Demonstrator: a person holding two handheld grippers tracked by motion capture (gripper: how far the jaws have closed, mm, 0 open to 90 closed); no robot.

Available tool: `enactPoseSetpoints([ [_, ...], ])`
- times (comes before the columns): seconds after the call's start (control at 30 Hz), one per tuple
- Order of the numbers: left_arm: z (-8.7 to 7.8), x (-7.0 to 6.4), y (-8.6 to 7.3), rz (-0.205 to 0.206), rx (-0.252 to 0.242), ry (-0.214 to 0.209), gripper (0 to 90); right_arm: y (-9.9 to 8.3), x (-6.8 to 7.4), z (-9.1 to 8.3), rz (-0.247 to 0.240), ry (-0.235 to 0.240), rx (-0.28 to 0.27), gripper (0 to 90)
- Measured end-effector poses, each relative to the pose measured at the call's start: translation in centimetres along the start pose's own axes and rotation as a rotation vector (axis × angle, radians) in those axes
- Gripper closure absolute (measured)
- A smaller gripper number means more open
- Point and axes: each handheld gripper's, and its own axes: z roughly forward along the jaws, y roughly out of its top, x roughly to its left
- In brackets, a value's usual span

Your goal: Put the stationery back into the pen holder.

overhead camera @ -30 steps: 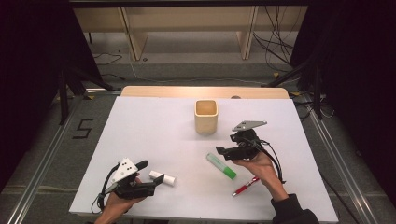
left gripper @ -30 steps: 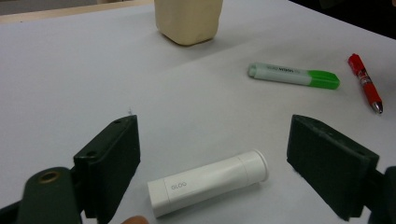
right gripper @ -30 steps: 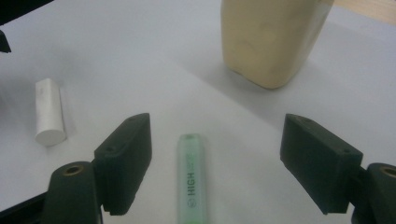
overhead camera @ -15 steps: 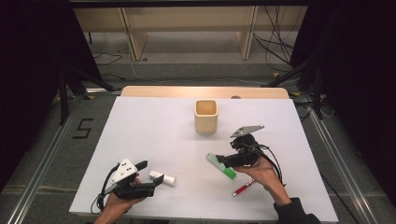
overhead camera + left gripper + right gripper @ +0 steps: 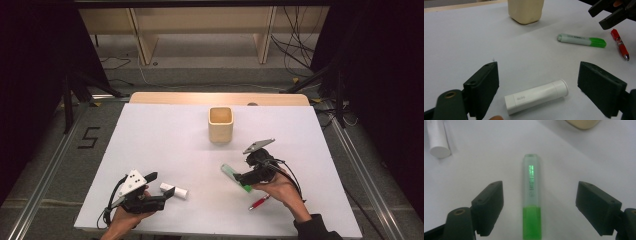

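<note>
My right tongs [image 5: 539, 205] are spread wide over the green marker [image 5: 532, 202], which lies flat on the white table [image 5: 165, 135] between the two jaws, its green cap toward me; neither jaw touches it. In the high view this marker [image 5: 235, 176] is near the front of the table, with a red pen [image 5: 259, 202] just beside my right hand. My left tongs [image 5: 537, 86] are also spread, around a white tube [image 5: 536, 96] lying on the table, without touching it. A beige cup [image 5: 220, 124] stands upright farther back, well apart from both.
</note>
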Motion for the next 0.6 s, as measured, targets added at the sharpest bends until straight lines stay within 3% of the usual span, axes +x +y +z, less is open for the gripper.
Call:
enactPoseSetpoints([
  [0.17,-0.1,0.0,0.0,0.002,-0.005,-0.001,16.8,-0.1,0.0,0.4,0.019,0.005,0.052,23.8],
  [0.6,-0.1,-0.1,0.0,0.006,-0.002,0.0,16.8,-0.6,0.5,1.7,-0.018,0.005,0.15,36.0],
])
